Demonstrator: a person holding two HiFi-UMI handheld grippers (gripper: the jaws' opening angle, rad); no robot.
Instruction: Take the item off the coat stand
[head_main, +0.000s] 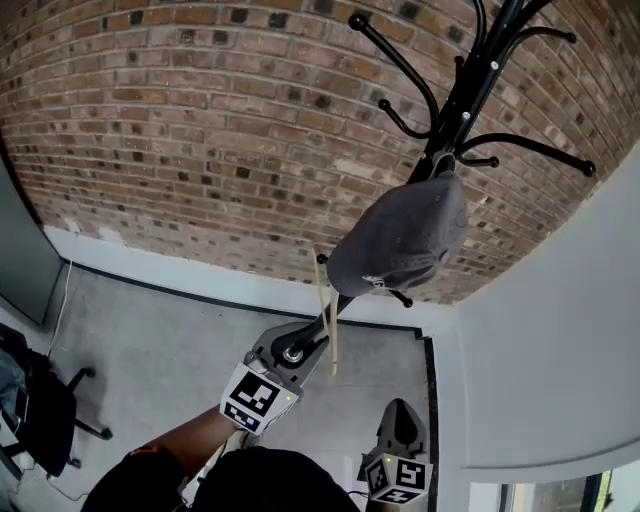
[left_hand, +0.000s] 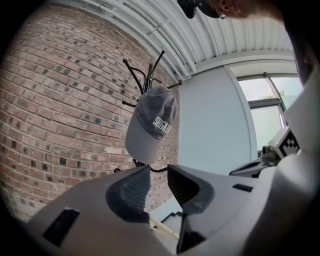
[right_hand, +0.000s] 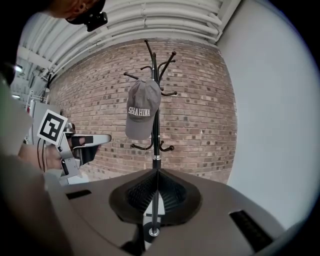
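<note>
A grey cap with white lettering hangs on a hook of the black coat stand, against a brick wall. My left gripper is raised just below the cap's brim, apart from it. In the left gripper view the cap hangs above the left gripper, whose jaws stand a little apart with nothing between them. My right gripper is held low, close to my body. In the right gripper view the right gripper has its jaws together and points at the stand's pole and the cap.
A white wall closes the corner at right. A black office chair stands at the left on the grey floor. Thin wooden sticks lean near the stand. The stand's round base rests on the floor. A window is at right.
</note>
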